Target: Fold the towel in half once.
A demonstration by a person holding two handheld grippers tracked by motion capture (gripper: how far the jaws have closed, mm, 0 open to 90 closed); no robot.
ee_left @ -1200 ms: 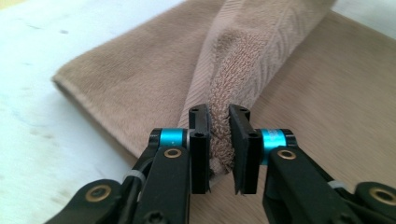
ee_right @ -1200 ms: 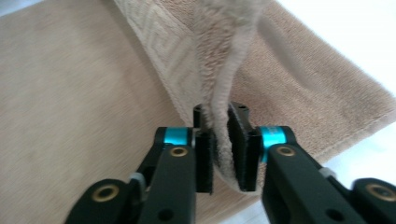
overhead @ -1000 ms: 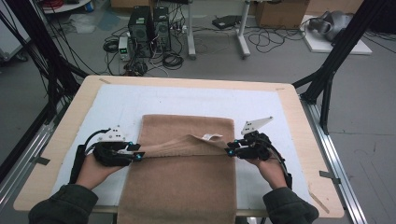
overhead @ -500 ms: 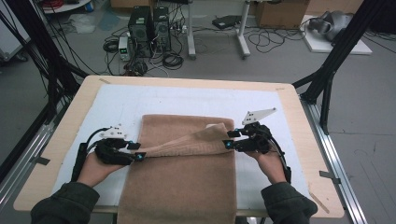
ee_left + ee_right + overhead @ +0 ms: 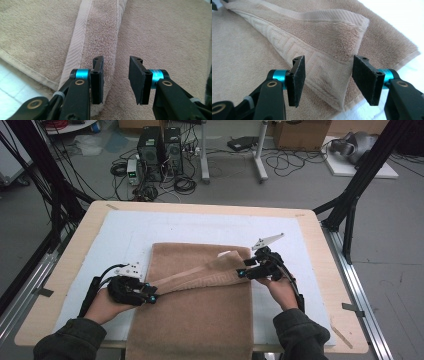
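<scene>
On one table (image 5: 90,225), one towel (image 5: 200,315) lies between two parted tongs (image 5: 150,297) (image 5: 241,273).

- My left gripper (image 5: 151,296) sits low at my left, jaws pointing toward my right; they have just been closing, yet a gap stays between the pads.
- My right gripper (image 5: 241,273) points back toward my left, its jaws just opening and standing wide apart.
- Both my forearms come in from below, sleeves dark.
</scene>
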